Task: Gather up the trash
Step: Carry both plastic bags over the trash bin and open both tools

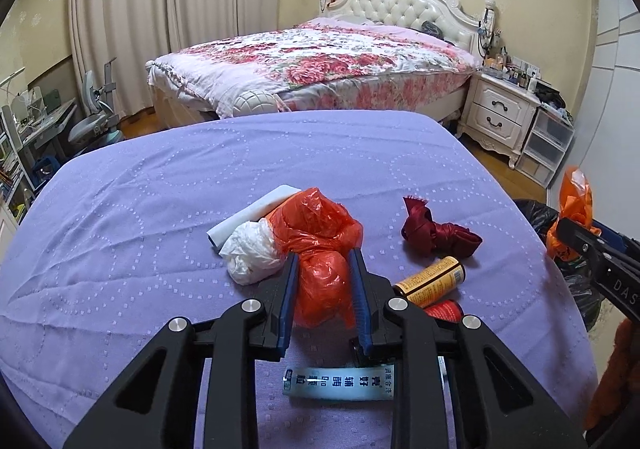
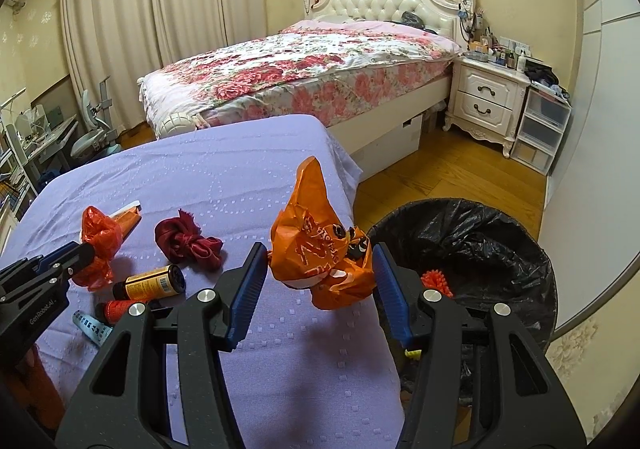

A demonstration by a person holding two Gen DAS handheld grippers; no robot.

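trash lay spread on your lilac-covered table [image 1: 168, 209], and each of your grippers had a piece of it. your left gripper [image 1: 322, 281] had its blue pads pressed on either side of a crumpled red plastic bag [image 1: 320, 249], which still rested on the cloth; a white crumpled bag [image 1: 250, 255] touched its left side and a white flat packet [image 1: 256, 211] lay just behind that. your right gripper [image 2: 320, 273] stood clamped on an orange printed plastic bag [image 2: 316, 241], held clear of the cloth near the table's right edge, one twisted corner pointing up. beside the left gripper, to its right, lay an amber bottle with a yellow label [image 1: 430, 279], touching a red-wrapped bottle [image 1: 446, 309] nearer you. a dark red knotted cloth [image 1: 436, 235] lay beyond them, apart from the red bag. a pale blue tube with printed characters [image 1: 340, 387] lay under the left gripper's frame, closest to you. just off the table's right edge stood a bin lined with a black bag [image 2: 480, 241], with a small orange bristly object [image 2: 436, 281] inside it near the right gripper's outer finger. farther back stood a bed with a floral quilt [image 2: 300, 73] and a white nightstand [image 2: 484, 101].
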